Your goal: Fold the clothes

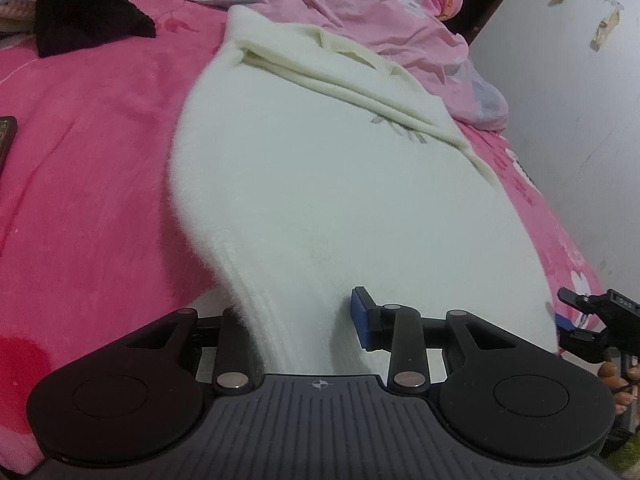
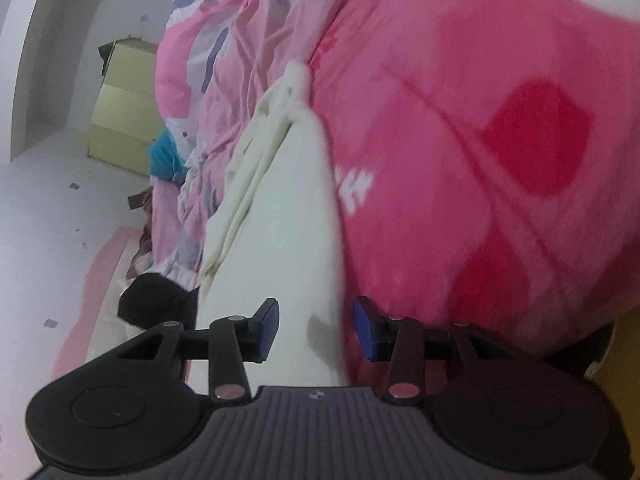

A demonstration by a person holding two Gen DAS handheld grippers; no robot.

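Left wrist view: left gripper (image 1: 304, 320) pinches the white garment's (image 1: 320, 200) near hem on the pink bed (image 1: 80, 200), anchoring it; right gripper (image 2: 316, 330) straddles the edge, jaws parted, gripping nothing.

There is one white garment (image 1: 320, 200), one black cloth (image 1: 88, 4), one crumpled pink quilt (image 1: 360, 12) and one pink blanket (image 1: 92, 184) on one bed. At the left edge lies one dark device (image 1: 6, 140), only partly seen. Two grippers are there, the left (image 1: 298, 320) and the right (image 2: 316, 330), each with two jaws, and one yellow-green box (image 2: 124, 104) stands on the floor.
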